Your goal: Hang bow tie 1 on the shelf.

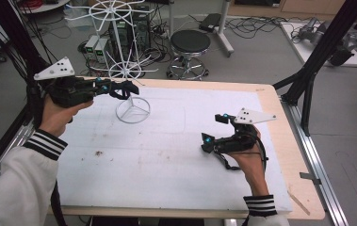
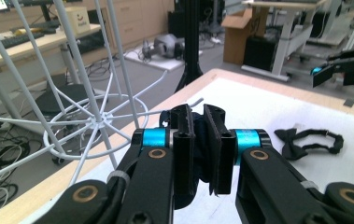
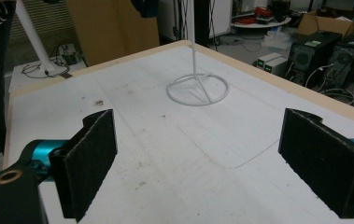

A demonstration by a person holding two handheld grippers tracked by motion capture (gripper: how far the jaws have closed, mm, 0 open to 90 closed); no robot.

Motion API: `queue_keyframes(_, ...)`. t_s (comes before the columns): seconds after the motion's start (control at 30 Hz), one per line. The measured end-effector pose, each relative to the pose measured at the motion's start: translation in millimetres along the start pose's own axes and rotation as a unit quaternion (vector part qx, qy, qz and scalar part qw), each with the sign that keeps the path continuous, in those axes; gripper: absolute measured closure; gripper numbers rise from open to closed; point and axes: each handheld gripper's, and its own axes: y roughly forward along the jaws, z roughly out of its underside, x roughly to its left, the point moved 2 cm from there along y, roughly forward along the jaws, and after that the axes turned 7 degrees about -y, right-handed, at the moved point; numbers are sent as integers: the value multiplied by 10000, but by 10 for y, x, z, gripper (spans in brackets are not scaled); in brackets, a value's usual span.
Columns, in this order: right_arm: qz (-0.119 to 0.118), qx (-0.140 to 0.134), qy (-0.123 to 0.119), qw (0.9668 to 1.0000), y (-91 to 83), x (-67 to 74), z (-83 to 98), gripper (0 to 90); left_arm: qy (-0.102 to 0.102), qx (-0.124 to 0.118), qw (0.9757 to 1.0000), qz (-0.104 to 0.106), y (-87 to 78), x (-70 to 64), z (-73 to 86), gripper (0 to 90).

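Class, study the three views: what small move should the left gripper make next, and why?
Probably carry the left gripper a little toward the white wire stand and hook its load over a spoke. Its jaws are shut on a dark cloth piece, the stand's spokes are just beside them, and the right gripper is open.

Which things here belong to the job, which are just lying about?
Job, likely: left gripper, shut on a dark cloth item; white wire rack; black bow tie; right gripper, open.
Lying about: stool, floor cables, cardboard box.
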Motion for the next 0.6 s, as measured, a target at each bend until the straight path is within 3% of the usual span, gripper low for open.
queue_keyframes(0.33,10,21,5,10000,6,-12,6,110,9,372,9993,4,92,62,-20,823)
queue_keyframes(0.6,20,30,30,10000,-3,-13,10,110,-21,493,9988,24,159,102,-56,823)
